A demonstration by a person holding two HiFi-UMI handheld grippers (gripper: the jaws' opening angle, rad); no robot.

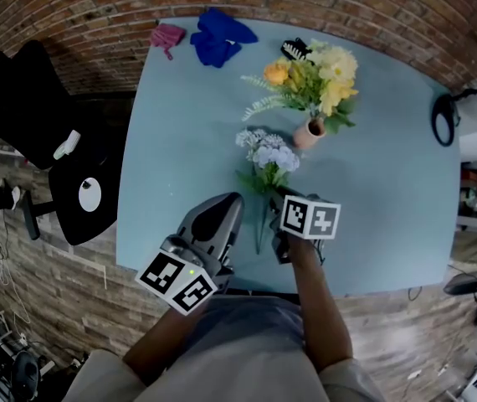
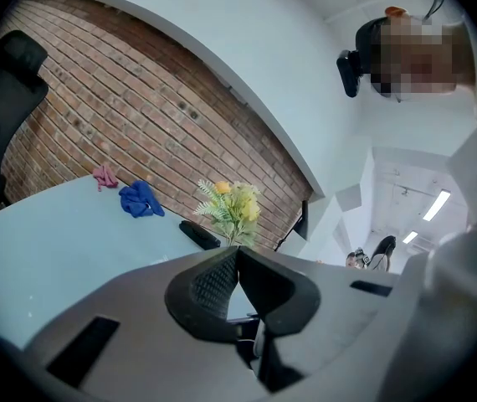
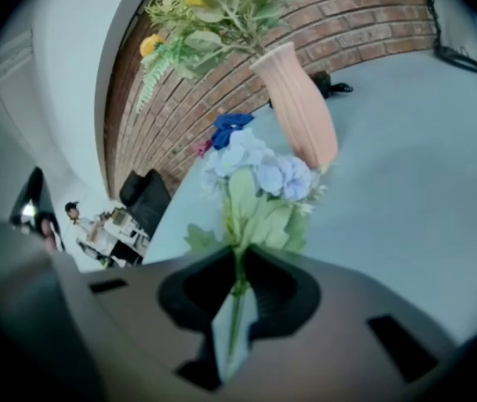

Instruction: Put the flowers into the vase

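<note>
Near the front edge of the pale blue worktop [image 1: 180,141], the blue flower bunch [image 1: 268,153] is lying flat, with its blooms toward the vase [image 1: 310,132] and its stem [image 3: 237,296] toward the person. The right claw [image 3: 238,266] is angled down over that stem and is seen closed on it low down, well below the blooms. That hold is judged sensible: the leaves and petals are left free, and the cut end can be led into the vase mouth first. The grip looks light, so the bunch could swing when lifted.

The peach vase stands upright just beyond the blooms and is already filled with a yellow bouquet [image 1: 318,74], so little room is left at its neck. The new stem will probably have to be threaded in beside the others.

The left claw [image 2: 237,254] is held nearly level beside the right one, its jaws pressed together with nothing between them; it is judged to be kept in reserve for steadying the vase. A blue cloth [image 1: 217,36] and a pink cloth [image 1: 167,36] lie at the far edge, well apart from the work.
</note>
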